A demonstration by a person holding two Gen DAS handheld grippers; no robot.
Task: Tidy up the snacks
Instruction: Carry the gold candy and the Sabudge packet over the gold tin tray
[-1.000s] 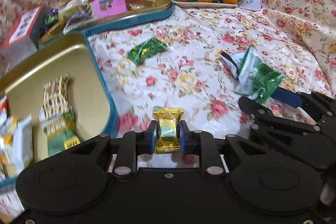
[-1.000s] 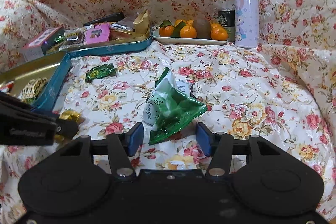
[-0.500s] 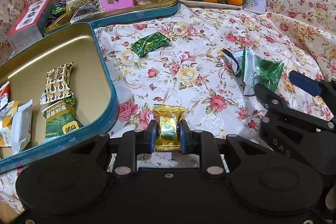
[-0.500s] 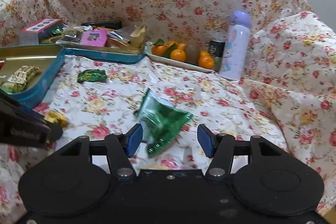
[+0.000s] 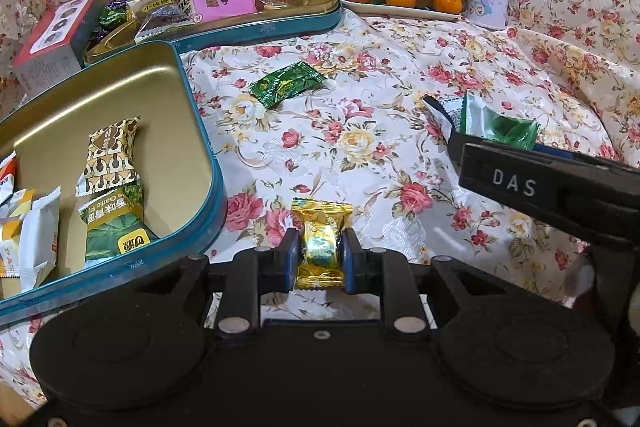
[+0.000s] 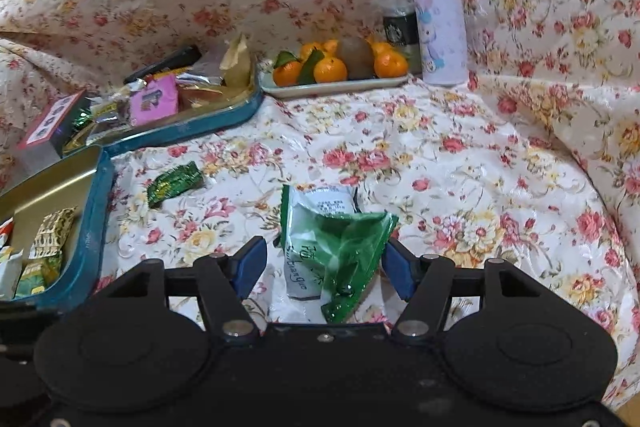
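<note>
Teal tin cut off at left edge, dark can half hidden behind bottle

Floral cloth | on it: two teal tins, green candy, green packet, fruit tray, bottle, box

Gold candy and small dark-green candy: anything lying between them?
Nothing: only bare floral cloth separates the gold candy from the dark-green candy, in the left wrist view.
</note>
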